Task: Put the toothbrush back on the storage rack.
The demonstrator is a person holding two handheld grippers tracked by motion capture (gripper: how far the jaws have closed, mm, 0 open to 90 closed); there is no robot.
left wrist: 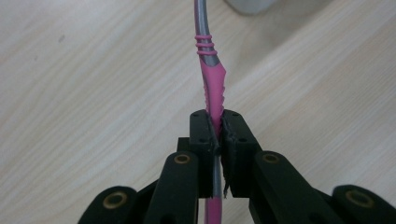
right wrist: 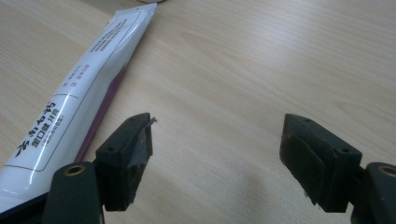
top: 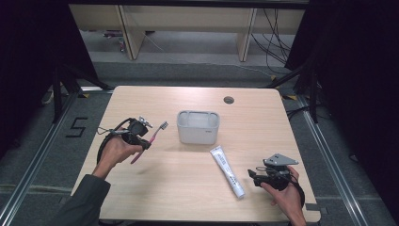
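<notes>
L gripper [top: 142,133]: I'm holding it up over the table's left side; its jaws are pinching the toothbrush [top: 151,138] at the pink grip, pressed tight on both sides.
Toothbrush: it's sticking out past the jaws w/ the bristle end aiming toward the grey caddy [top: 198,126]; the tail end is hanging back by my left hand [top: 115,149]. In the left gripper view the pink-and-grey handle [left wrist: 211,74] is running straight up from the jaws.
R gripper [top: 256,177]: I'm resting it low at the table's right-front; jaws are standing spread wide, nothing between them.
Toothpaste tube [top: 227,170]: lying flat, diagonal, just left of the R gripper; in the right gripper view the tube [right wrist: 79,102] is sitting beside the left jaw, prob. not touching, hard to tell at the bottom edge.
Caddy: standing mid-table, btwn both grippers, well apart from the R one.
Table [top: 188,197]: a cable hole [top: 228,100] is sitting behind the caddy.
In the way: nothing is lying btwn brush head and caddy.
</notes>
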